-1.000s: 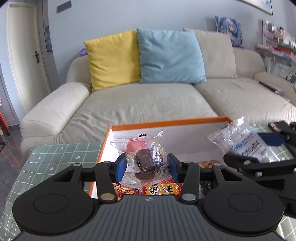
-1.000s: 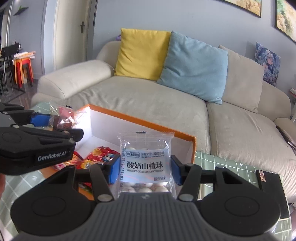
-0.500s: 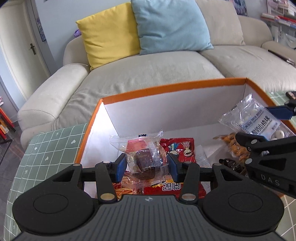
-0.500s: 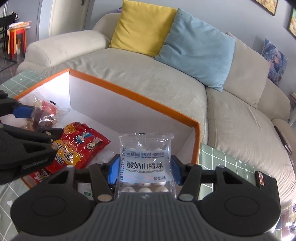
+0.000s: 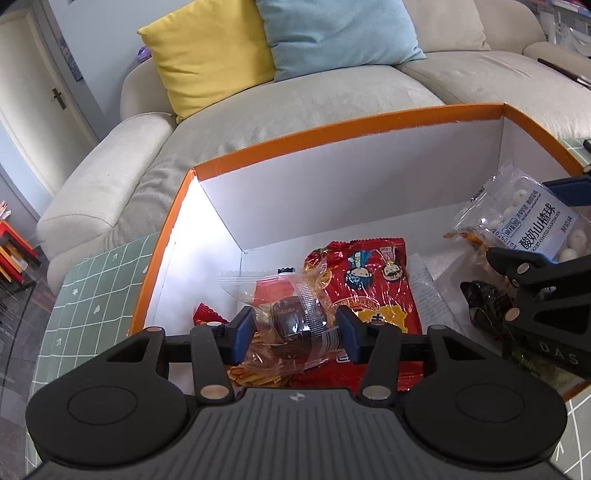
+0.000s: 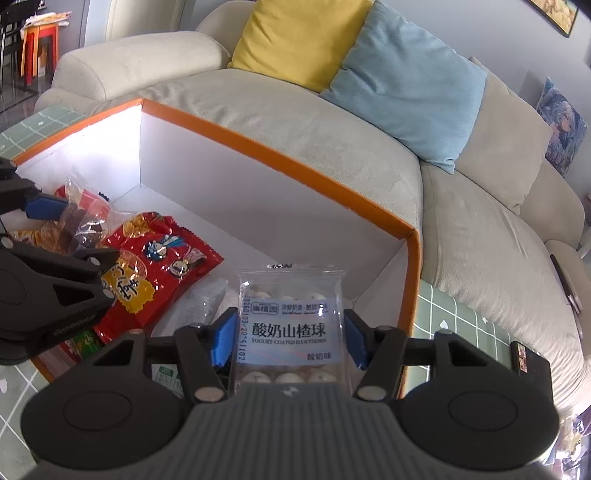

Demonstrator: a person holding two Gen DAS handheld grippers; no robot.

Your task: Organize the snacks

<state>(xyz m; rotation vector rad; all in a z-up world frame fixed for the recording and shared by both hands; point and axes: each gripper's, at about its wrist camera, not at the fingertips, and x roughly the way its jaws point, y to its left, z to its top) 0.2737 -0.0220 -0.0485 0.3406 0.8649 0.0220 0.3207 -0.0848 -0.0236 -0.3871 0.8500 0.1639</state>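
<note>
An orange-rimmed white box holds several snacks, among them a red snack bag. My left gripper is shut on a clear packet with a brown chocolate cake, held inside the box over its left part. My right gripper is shut on a clear packet of white yogurt hawthorn balls, held inside the box at its right end. The box, red bag and left gripper also show in the right wrist view; the right gripper shows in the left wrist view.
The box stands on a table with a green checked cloth. A beige sofa with yellow and blue cushions runs behind it. A dark object lies on the cloth right of the box.
Both grippers have tilted down and moved forward over the box rim, carrying their packets down inside the box. Both stay shut.
</note>
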